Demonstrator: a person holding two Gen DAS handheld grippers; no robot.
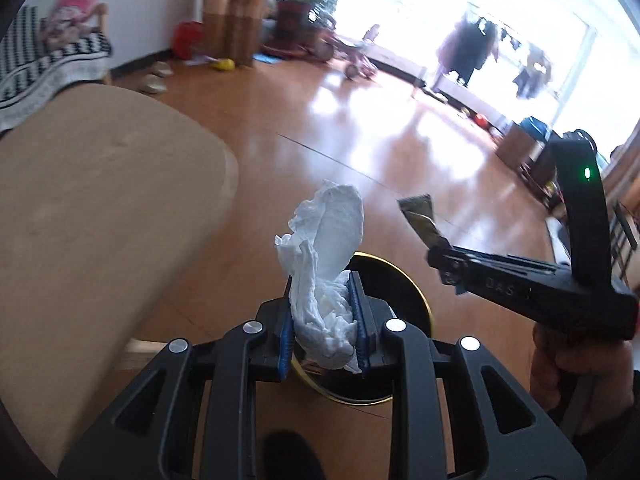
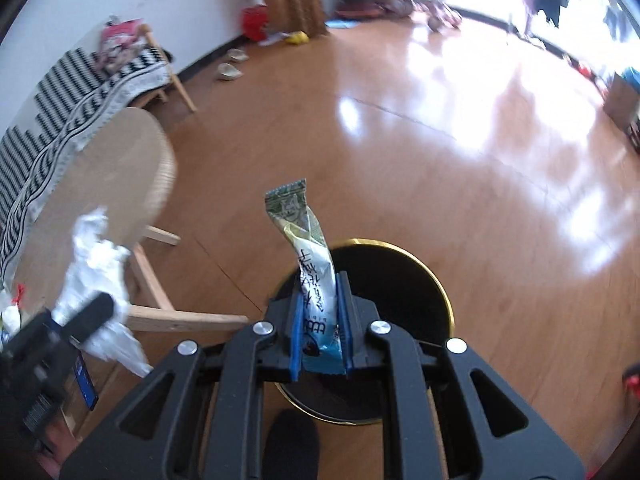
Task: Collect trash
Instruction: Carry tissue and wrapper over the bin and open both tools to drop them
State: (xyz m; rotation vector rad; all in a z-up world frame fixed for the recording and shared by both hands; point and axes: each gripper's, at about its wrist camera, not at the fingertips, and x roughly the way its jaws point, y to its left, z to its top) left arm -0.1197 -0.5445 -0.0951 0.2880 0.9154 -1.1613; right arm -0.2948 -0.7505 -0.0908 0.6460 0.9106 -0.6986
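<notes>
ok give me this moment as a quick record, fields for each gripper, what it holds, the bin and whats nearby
left gripper: shut on crumpled white tissue
right gripper: shut on snack wrapper
bin: black, gold rim, on the wooden floor, below both grippers
trash in bin: none dropped yet, both pieces clamped
nearby: round wooden table, striped sofa cover

The right gripper (image 2: 322, 320) clamps its blue-padded fingers (image 2: 296, 336) on a long white, green and blue snack wrapper (image 2: 310, 264) that stands up from them. Directly beneath sits the round black trash bin with a gold rim (image 2: 436, 284) on the wooden floor. Left of the bin, the blurred left gripper (image 2: 86, 314) holds a crumpled white tissue (image 2: 96, 264), in front of a round light wooden table (image 2: 120, 168).
</notes>
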